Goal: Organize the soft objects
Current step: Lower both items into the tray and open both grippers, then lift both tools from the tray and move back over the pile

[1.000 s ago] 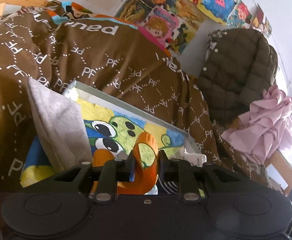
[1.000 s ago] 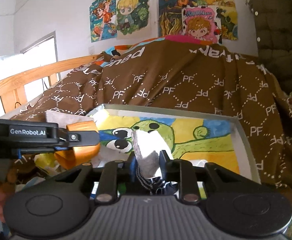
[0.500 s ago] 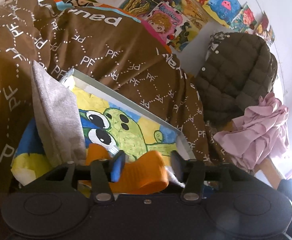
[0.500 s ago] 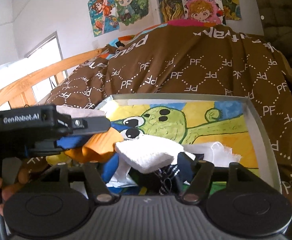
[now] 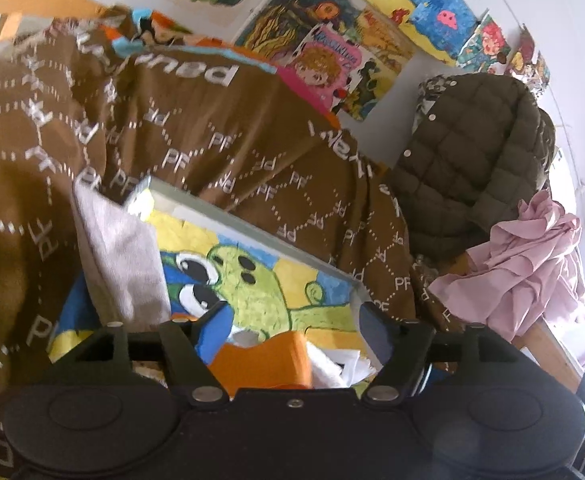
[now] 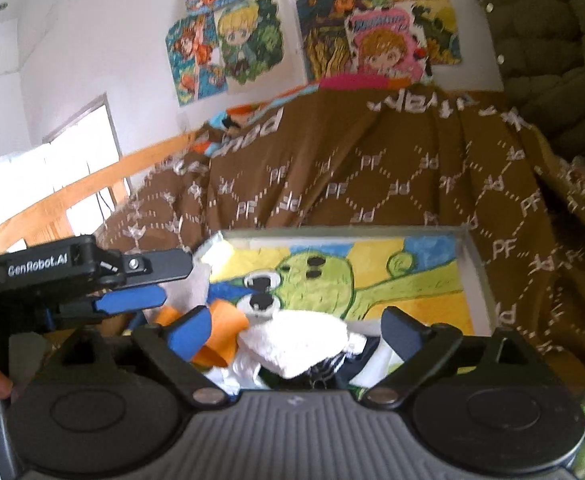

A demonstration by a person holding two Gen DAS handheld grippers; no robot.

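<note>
Two blue-padded fingers of the left gripper [image 5: 294,320] are standing wide apart over an orange cloth [image 5: 264,364] lying at the near edge of the painted tray [image 5: 252,232], beside a grey cloth [image 5: 120,256] draping its left edge. In the right wrist view, the right gripper [image 6: 296,328] is gaping over a white cloth [image 6: 296,340] beside the orange one.

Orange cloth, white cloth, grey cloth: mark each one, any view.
orange cloth [image 5: 266,362], left wrist view, flat top face.
white cloth [image 6: 296,340], right wrist view, middle of the folded top.
grey cloth [image 5: 122,256], left wrist view, centre of the upright panel.
</note>
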